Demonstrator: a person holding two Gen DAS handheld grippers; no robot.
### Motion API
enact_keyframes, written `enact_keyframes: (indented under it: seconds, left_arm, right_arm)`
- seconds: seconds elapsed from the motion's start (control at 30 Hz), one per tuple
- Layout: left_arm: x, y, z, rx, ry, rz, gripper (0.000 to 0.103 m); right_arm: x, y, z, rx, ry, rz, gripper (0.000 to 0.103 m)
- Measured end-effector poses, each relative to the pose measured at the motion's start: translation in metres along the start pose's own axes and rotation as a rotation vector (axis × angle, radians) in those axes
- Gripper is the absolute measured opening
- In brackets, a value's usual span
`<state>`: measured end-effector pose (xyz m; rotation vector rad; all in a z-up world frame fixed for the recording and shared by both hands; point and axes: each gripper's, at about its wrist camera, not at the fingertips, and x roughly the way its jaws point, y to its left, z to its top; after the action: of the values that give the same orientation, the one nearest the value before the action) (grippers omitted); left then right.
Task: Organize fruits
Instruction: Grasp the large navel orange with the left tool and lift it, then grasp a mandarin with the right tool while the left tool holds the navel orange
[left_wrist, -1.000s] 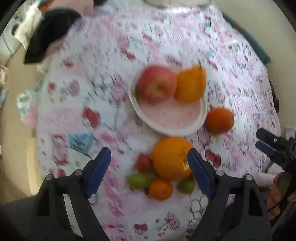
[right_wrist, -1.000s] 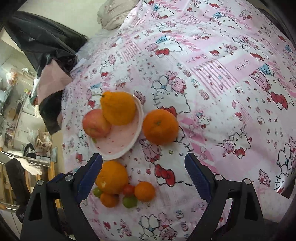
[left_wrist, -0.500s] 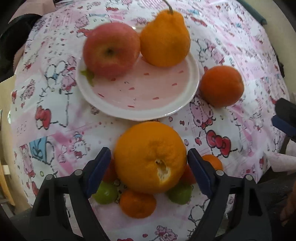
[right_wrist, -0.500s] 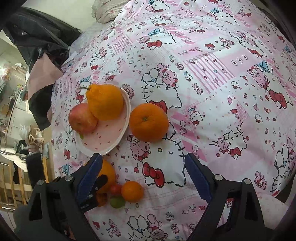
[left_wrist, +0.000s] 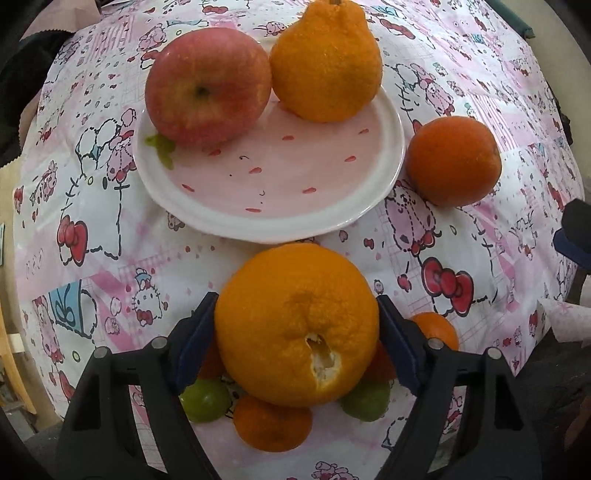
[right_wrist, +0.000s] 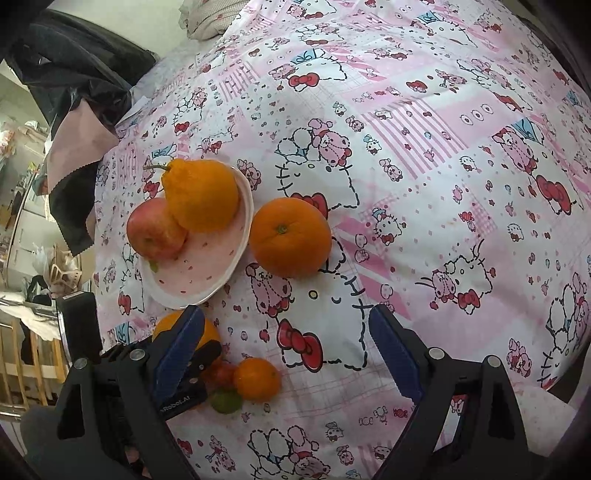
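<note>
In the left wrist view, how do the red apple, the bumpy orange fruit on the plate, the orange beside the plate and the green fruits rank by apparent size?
Largest to smallest as they look:
1. red apple and bumpy orange fruit, too alike to rank
2. orange beside the plate
3. green fruits, smallest despite lying nearest the camera

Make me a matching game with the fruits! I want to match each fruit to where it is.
Fruits:
1. red apple
2. big orange with torn peel
3. round orange
4. green fruit

Places:
A. between the left gripper's blue pads
B. on the cloth, right beside the plate
C. on the plate
D. low in the small pile, under the big orange

Pairs: 1-C, 2-A, 3-B, 4-D
</note>
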<state>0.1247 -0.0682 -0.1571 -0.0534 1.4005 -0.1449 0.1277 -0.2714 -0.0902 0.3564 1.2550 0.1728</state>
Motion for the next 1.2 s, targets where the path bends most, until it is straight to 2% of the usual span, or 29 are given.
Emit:
enact_keyframes:
  seconds: [0.2, 0.37, 0.63, 0.77, 0.83, 0.97, 1.2]
  left_arm:
    - [-0.022, 0.002, -0.005, -0.002, -0.042, -0.021, 0.076]
    - [-0.062, 0.006, -0.013, -0.024, -0.102, -0.068, 0.076]
    - [-0.109, 0.043, -0.017, -0.110, -0.196, -0.056, 0.076]
    - [-0.118, 0.063, -0.018, -0.166, -0.212, -0.042, 0.076]
    - [-0.116, 0.070, -0.017, -0.200, -0.215, -0.037, 0.076]
    - [-0.111, 0.075, -0.010, -0.219, -0.221, -0.016, 0.076]
    - [-0.103, 0.080, -0.003, -0.244, -0.201, -0.032, 0.076]
  right_arm:
    - [-0.002, -0.001, 0.001, 0.005, -0.011, -0.004, 0.093]
    - [-0.005, 0.000, 0.002, 0.007, -0.026, 0.005, 0.093]
    - [-0.007, -0.004, 0.006, 0.055, -0.026, 0.068, 0.093]
    - [0.003, -0.012, 0.019, 0.097, 0.001, 0.086, 0.093]
    - [0.007, -0.018, 0.028, 0.120, -0.006, 0.062, 0.093]
    - [0.022, -0.027, 0.040, 0.178, 0.009, 0.066, 0.092]
    - [0.060, -0.005, 0.050, 0.113, 0.073, 0.004, 0.092]
